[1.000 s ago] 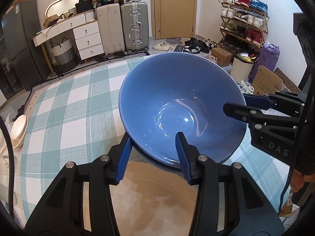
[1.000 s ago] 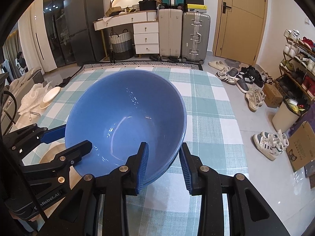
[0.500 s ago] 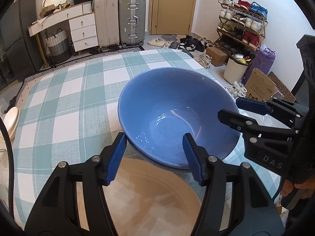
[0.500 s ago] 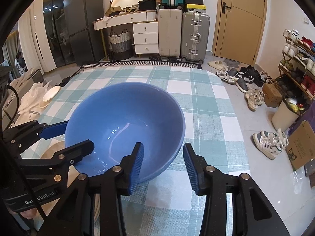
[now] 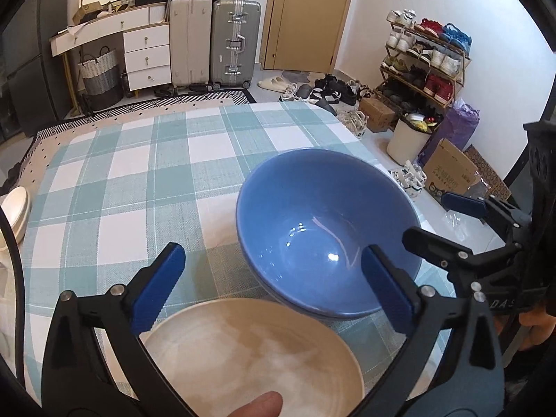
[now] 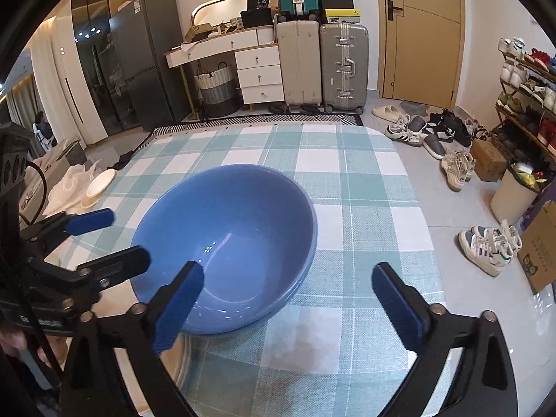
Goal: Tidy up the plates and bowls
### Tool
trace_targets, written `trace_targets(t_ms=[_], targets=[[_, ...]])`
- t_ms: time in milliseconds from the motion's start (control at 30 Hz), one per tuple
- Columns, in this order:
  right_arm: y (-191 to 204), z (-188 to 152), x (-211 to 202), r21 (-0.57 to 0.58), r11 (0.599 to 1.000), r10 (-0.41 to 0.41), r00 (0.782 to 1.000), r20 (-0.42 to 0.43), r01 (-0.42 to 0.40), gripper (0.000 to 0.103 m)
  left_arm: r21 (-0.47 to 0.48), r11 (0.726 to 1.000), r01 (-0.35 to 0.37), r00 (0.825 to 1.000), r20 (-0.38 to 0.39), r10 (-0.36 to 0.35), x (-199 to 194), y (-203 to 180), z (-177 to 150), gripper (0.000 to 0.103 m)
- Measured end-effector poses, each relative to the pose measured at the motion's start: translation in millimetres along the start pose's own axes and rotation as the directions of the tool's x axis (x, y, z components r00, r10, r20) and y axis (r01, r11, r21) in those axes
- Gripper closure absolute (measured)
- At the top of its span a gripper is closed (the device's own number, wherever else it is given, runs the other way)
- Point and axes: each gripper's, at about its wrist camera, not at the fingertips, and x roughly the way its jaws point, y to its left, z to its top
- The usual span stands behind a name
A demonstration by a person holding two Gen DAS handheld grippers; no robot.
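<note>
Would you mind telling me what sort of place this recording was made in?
Probably a lived-in home, near its entrance: a shoe rack beside the door, suitcases and a fridge by the walls.

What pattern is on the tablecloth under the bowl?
Teal-and-white check on the tablecloth, clearest in the right wrist view.

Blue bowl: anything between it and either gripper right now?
Nothing visible. The blue bowl sits on the checked tablecloth. The right gripper straddles its near rim, jaws opening, pads off it. The left gripper is likewise opening, one finger over the rim; the beige plate lies beneath it, beside the bowl.
</note>
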Motion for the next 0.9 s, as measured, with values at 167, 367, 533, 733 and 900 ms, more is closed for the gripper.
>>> trace_targets(t_ms=[167, 367, 533, 733, 900], targets=[[-5.1, 1.5, 2.0, 0.017, 1.0, 0.003, 1.0, 0.005, -0.003, 0.001, -0.027, 1.0, -0.005, 1.0, -0.007, 0.005, 2.2, 12.2, 2.5, 0.002], [-14.1, 1.3, 7.5, 0.051, 0.998, 0.024, 1.0, -0.006, -0.023, 0.001, -0.052, 0.999, -0.016, 0.999, -0.028, 0.014, 13.5, 24.8, 3.1, 0.002], [-21.3, -0.2, 16.5, 0.099, 0.994, 0.054, 0.998, -0.019, -0.051, 0.001, -0.086, 0.996, -0.016, 0.999, -0.04, 0.013, 23.4, 31.2, 1.9, 0.002], [-19.4, -3.3, 29.3, 0.114, 0.989, 0.1, 0.994, -0.039, -0.095, 0.016, -0.108, 0.994, -0.024, 0.999, -0.046, 0.019, 35.0, 36.9, 0.0, 0.006], [-17.9, -5.6, 40.6, 0.13, 0.983, 0.141, 0.988, -0.061, -0.132, 0.026, -0.114, 0.993, 0.0, 0.998, -0.065, -0.007, 45.8, 38.4, -0.8, 0.034]])
